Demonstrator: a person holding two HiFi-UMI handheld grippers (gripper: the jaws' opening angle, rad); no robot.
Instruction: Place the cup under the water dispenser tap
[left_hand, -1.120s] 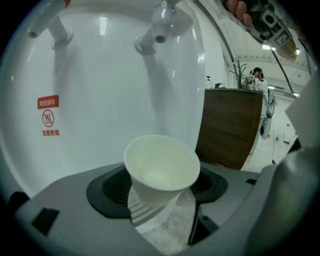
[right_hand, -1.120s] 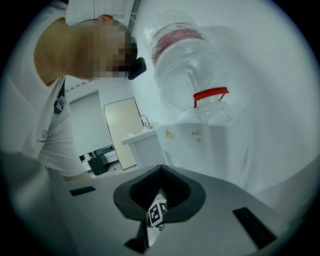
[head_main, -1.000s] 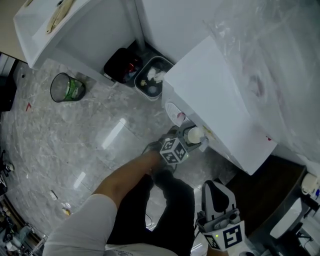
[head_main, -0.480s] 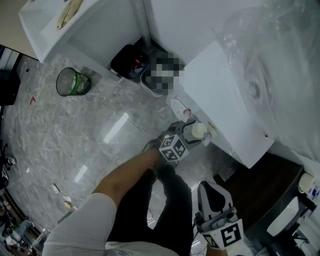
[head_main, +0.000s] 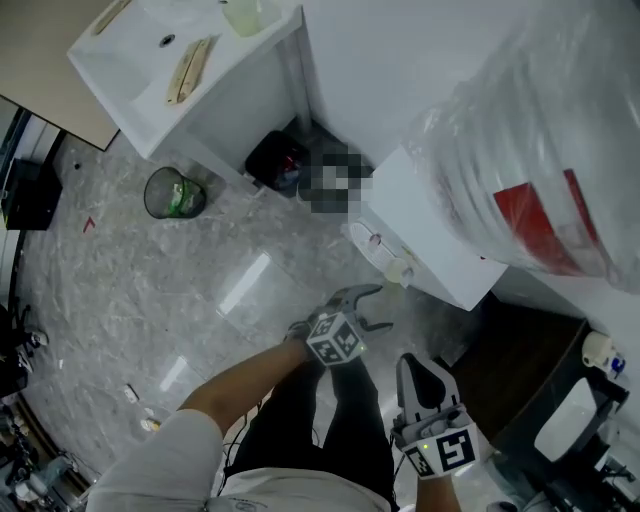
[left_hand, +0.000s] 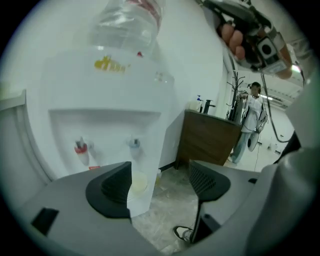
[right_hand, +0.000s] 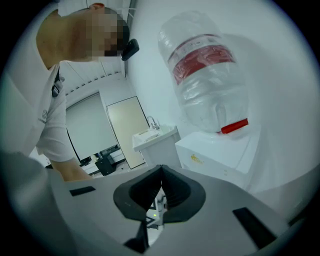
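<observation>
Head view: the cup (head_main: 398, 270) sits on the front ledge of the water dispenser (head_main: 425, 235). It looks light and thin-walled, easy to crush, so I'd pinch it gently mid-wall; the left gripper (head_main: 368, 306) hangs near it on an outstretched forearm, and the right gripper (head_main: 420, 366) is tucked low by the body. Left gripper view: the jaws have just been opening and stand wide apart with nothing between them, the cup under the blue tap (left_hand: 134, 143). Right gripper view: the jaws are pressed together, empty.

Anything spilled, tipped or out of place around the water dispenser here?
Nothing stands out. The small pale cup stands upright below the blue tap of the white water dispenser, and no spill shows on the grey marble floor.
</observation>
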